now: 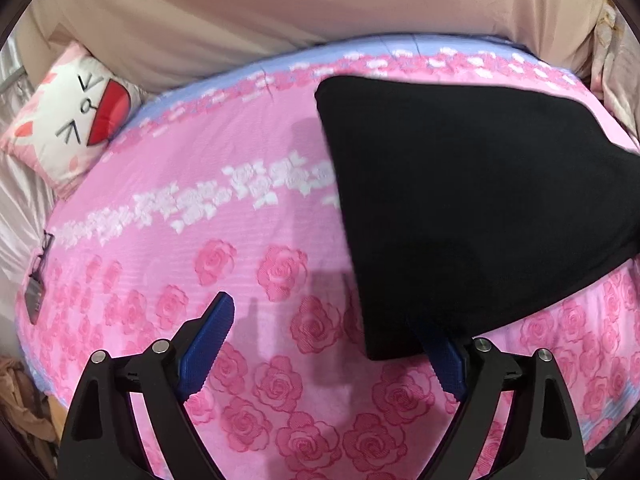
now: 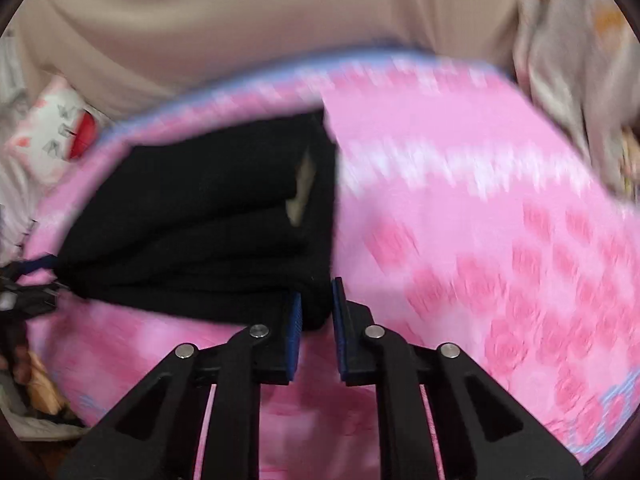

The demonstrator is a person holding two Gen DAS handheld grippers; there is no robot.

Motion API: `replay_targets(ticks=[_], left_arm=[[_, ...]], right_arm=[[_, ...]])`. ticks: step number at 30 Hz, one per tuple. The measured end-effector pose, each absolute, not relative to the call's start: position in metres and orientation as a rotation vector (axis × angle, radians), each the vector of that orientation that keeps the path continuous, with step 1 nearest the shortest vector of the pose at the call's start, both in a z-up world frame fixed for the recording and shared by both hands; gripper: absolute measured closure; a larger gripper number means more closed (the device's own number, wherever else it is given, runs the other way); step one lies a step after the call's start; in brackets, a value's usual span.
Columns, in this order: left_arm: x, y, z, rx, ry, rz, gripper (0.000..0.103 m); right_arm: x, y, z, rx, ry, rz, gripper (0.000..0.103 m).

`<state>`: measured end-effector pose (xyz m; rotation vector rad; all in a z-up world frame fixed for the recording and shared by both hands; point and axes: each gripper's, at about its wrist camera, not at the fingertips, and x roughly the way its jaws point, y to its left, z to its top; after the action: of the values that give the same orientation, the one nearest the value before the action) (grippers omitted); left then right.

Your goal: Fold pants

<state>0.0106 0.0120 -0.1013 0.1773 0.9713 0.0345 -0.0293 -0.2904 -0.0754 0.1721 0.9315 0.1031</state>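
Observation:
The black pants (image 1: 460,208) lie folded into a thick pad on the pink rose bedspread (image 1: 240,200), on the right in the left wrist view. My left gripper (image 1: 324,316) is open wide at their near left corner. Its left finger (image 1: 212,328) is over bare bedspread, and the pants' corner covers the tip of its right finger (image 1: 446,360). The right wrist view is blurred. There, my right gripper (image 2: 316,316) is shut on the near right corner of the black pants (image 2: 200,220), whose fabric fills the narrow gap. A pale label (image 2: 302,184) shows in a fold.
A white cat-face pillow (image 1: 72,120) lies at the bed's far left corner. Beige fabric (image 1: 280,8) rises behind the bed. A small dark tag on a cord (image 1: 36,280) lies at the left edge. Pale crumpled cloth (image 2: 580,80) sits at the far right.

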Motion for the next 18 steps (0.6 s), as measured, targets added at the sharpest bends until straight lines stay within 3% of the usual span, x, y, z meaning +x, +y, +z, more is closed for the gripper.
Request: replay_targets(ticks=[10,13,16,18], left_arm=[[0.001,0.008,-0.033,0.135,0.834,-0.092,0.016],[0.024,-0.002,-0.038,0.125,0.845,-0.097,0.016],[0.026,-0.002,-0.056,0.142,0.922,-0.105,0.016],[0.011,0.003,-0.061,0.178,0.954,-0.127,0.016]], right_arm=[[-0.033,-0.295,0.012,0.228,0.715,0.224,0.082],[-0.004,-0.261,0.001,0.139,0.738,0.260,0.082],[0.024,-0.251,-0.053,0.065,0.900,0.202,0.089],[0.016,-0.258,-0.049,0.107,0.875,0.232,0.089]])
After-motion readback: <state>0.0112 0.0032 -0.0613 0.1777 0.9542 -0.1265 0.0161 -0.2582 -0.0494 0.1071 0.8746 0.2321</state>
